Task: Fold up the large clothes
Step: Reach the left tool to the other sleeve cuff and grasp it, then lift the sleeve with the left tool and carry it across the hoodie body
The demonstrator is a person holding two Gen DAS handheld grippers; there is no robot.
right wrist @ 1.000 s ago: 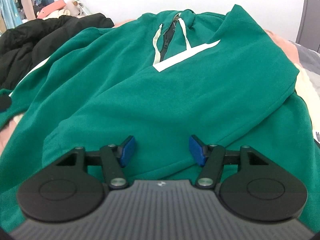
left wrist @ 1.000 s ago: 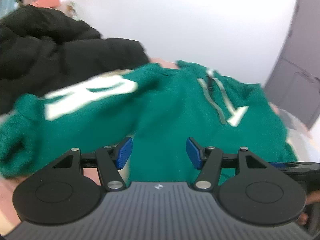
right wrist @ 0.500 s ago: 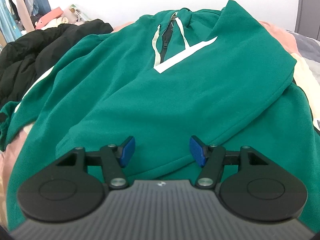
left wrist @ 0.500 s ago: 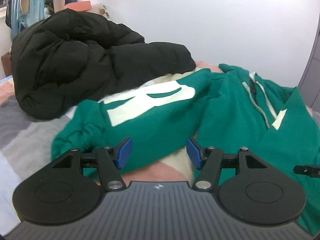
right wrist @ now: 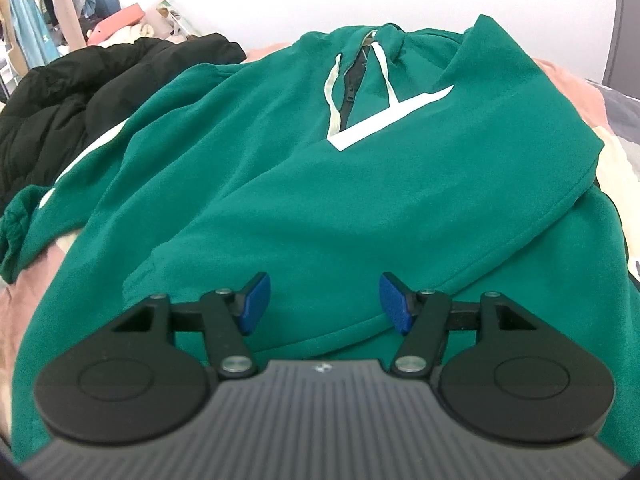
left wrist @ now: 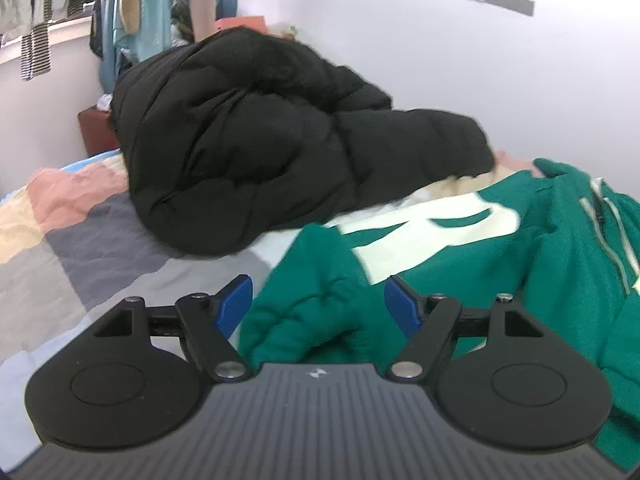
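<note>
A big green hoodie (right wrist: 304, 184) lies flat on the bed (left wrist: 80, 248), filling the middle of the right wrist view, with its hood and white strings near the top of the frame. One side is already folded in over the body, at the right of that view. The other sleeve (left wrist: 400, 256), with a big white letter on it, sticks out to the side; in the left wrist view it lies in the lower middle and right of the frame. A black puffy coat (left wrist: 256, 140) sits behind it, in the middle of that view. The left gripper (left wrist: 318, 304) has just been opening its jaws wider, and the sleeve cuff sits right in front of them, but the pads do not press on it. The right gripper (right wrist: 322, 300) hovers over the bottom part of the hoodie with its jaws partly open and holding nothing. The step looks like folding this sleeve in. Next, the left jaws likely need to go down onto the cuff, pinch it, and carry it across the body.
</note>
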